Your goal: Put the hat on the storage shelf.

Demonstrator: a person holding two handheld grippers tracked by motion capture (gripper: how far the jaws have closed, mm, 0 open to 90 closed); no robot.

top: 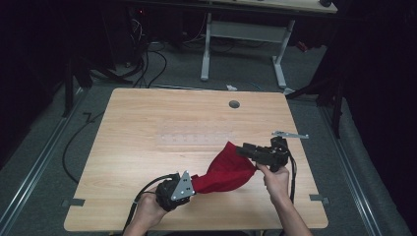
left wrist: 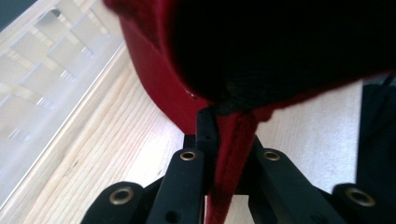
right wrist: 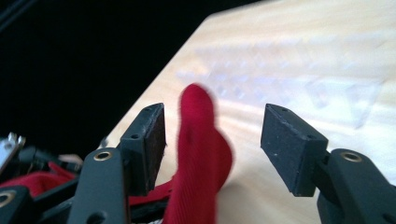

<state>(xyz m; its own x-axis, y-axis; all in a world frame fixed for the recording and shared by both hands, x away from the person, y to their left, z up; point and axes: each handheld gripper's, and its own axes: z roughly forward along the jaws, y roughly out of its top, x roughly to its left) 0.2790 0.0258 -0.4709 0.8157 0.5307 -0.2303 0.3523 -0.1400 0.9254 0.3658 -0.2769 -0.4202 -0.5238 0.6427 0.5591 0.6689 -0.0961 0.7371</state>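
A red cloth [top: 223, 172] hangs bunched between both grippers near the front of the wooden table [top: 147, 118]. My left gripper [top: 193, 184] pinches its lower left end; in the left gripper view the jaws [left wrist: 219, 135] are shut on a fold of the red cloth [left wrist: 159, 79], which billows up ahead of them. My right gripper [top: 243, 150] sits at the cloth's upper right end. In the right gripper view it [right wrist: 217, 123] stands open, and a tip of the cloth [right wrist: 198, 140] rises between the pads [right wrist: 154, 144], nearer the left pad and not clamped.
A faint translucent patterned strip [top: 194, 137] lies flat across the table's middle. A grey cable hole [top: 234, 104] sits near the far edge. Beyond the table stand white desk legs [top: 205, 49], and cables [top: 147, 64] lie on the floor. Grey tabs [top: 318, 198] mark the front corners.
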